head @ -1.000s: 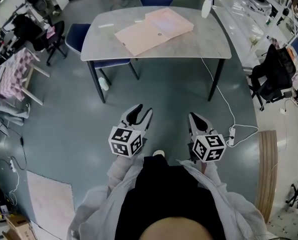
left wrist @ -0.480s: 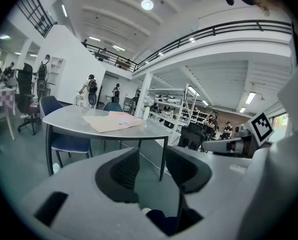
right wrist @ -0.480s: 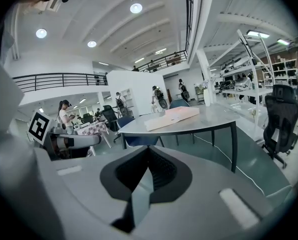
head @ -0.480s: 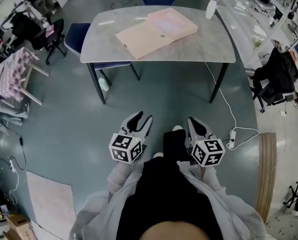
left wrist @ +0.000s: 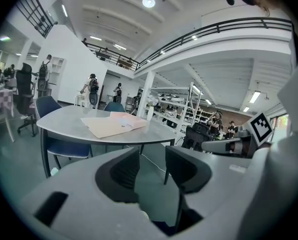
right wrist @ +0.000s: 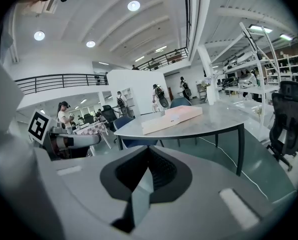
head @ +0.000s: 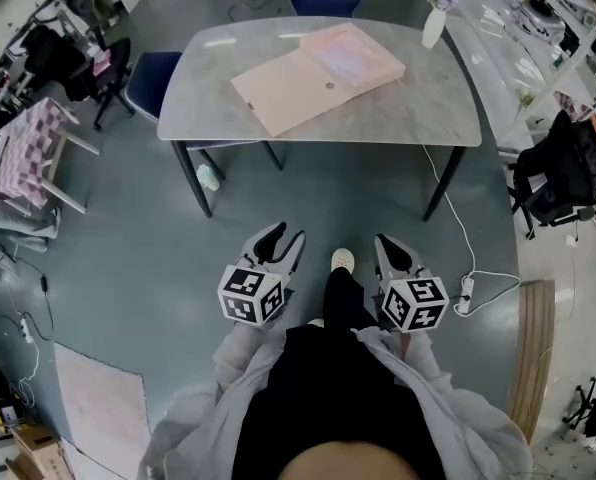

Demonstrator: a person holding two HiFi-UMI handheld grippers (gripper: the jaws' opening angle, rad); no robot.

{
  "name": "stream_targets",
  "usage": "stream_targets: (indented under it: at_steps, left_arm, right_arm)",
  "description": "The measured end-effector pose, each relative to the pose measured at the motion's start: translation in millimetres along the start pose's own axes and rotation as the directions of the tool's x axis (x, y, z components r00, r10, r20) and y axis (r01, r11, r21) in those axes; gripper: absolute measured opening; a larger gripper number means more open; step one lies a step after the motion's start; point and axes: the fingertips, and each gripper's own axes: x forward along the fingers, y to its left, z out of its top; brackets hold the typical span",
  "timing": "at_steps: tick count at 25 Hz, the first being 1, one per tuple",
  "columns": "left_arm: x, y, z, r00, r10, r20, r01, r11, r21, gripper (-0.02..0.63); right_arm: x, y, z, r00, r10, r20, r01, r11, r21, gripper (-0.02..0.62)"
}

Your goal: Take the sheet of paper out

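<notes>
In the head view, the left tool (head: 281, 236) and the right tool (head: 384, 241) are hanging over the floor (head: 128, 258), well apart from the desk (head: 418, 118) ahead, where the tan folder (head: 288, 86) is lying flat. In the left gripper view, the jaws are standing spread and empty, with the folder (left wrist: 106, 126) lying far beyond them. In the right gripper view, the jaws are pressing together on nothing, the folder (right wrist: 170, 119) again lying far ahead
</notes>
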Motion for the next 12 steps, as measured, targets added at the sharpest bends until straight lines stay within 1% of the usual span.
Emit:
stream_targets:
  at_steps: [12]
  left_arm:
    - [120,39,65,1.000,0.023,0.012,-0.023,1.000,-0.001,0.153]
  right_arm:
    - [95,-81,73,0.999,0.038,-0.010,-0.038,0.999,-0.026,0.009]
